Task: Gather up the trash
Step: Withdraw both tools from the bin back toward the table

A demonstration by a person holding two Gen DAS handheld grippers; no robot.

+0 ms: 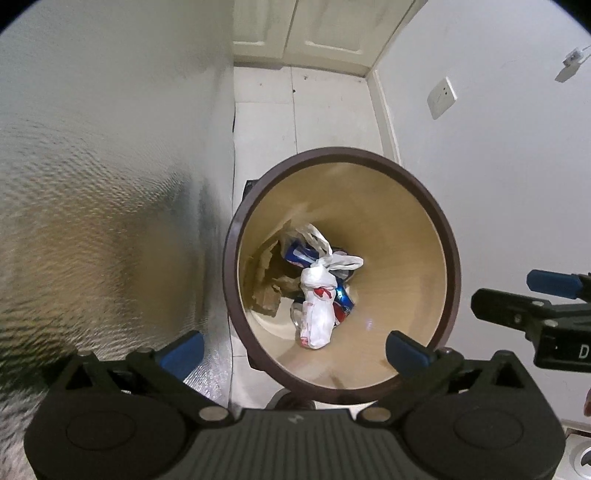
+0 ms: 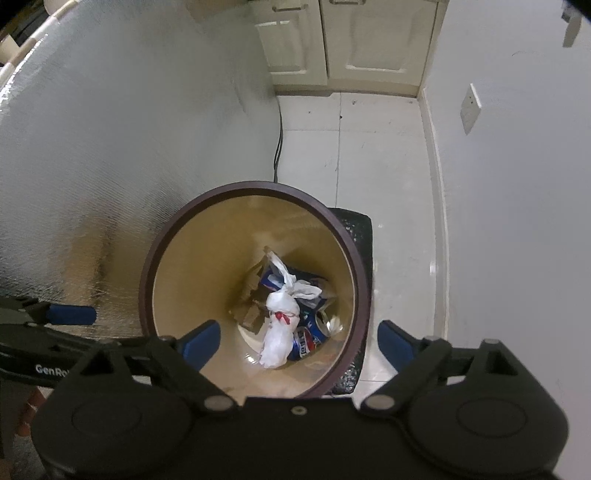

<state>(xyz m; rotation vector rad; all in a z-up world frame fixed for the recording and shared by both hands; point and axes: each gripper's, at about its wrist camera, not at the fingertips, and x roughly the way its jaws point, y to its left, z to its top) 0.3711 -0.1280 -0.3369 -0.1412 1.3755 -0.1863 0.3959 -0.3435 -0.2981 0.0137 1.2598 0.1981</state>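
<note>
A round trash bin [image 1: 448, 236] with a dark brown rim and tan inside stands on the floor; it also shows in the right wrist view [image 2: 147, 273]. Inside lie a knotted white plastic bag [image 1: 316, 299] [image 2: 280, 332], blue soda cans [image 1: 301, 254] [image 2: 306, 339] and torn brown cardboard [image 1: 267, 291] [image 2: 253, 317]. My left gripper [image 1: 295, 350] is open and empty above the bin's near rim. My right gripper [image 2: 299, 341] is open and empty above the bin; it also shows at the right of the left wrist view [image 1: 517, 299].
A silver foil-covered surface [image 1: 110, 184] [image 2: 129, 147] rises at the left, beside the bin. A white wall with a socket [image 1: 441, 98] [image 2: 471, 109] is on the right. Cream cabinet doors [image 1: 314, 33] [image 2: 351, 40] stand at the far end of the white tiled floor [image 2: 388, 166]. A black mat [image 2: 356, 229] lies under the bin.
</note>
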